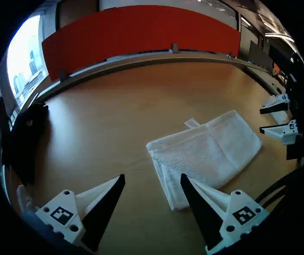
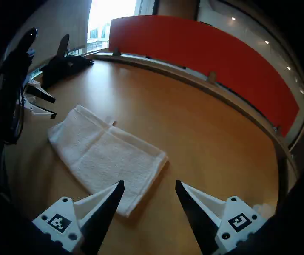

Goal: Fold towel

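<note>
A white towel (image 1: 205, 155) lies folded into a rectangle on the wooden table (image 1: 122, 114), with a small tag at its far edge. My left gripper (image 1: 152, 180) stands open just above the table, its right finger over the towel's near corner. In the left gripper view the right gripper (image 1: 268, 120) appears at the far right, open, beside the towel's far end. In the right gripper view the towel (image 2: 105, 155) lies left of centre; my right gripper (image 2: 148, 185) is open near its close corner, and the left gripper (image 2: 49, 108) shows open at the towel's far left end.
A red partition (image 1: 143, 34) runs along the table's far edge, with windows (image 1: 24, 68) beyond. A dark object (image 2: 64, 66) sits on the table by the window. Bare wood (image 2: 211, 140) stretches to the right of the towel.
</note>
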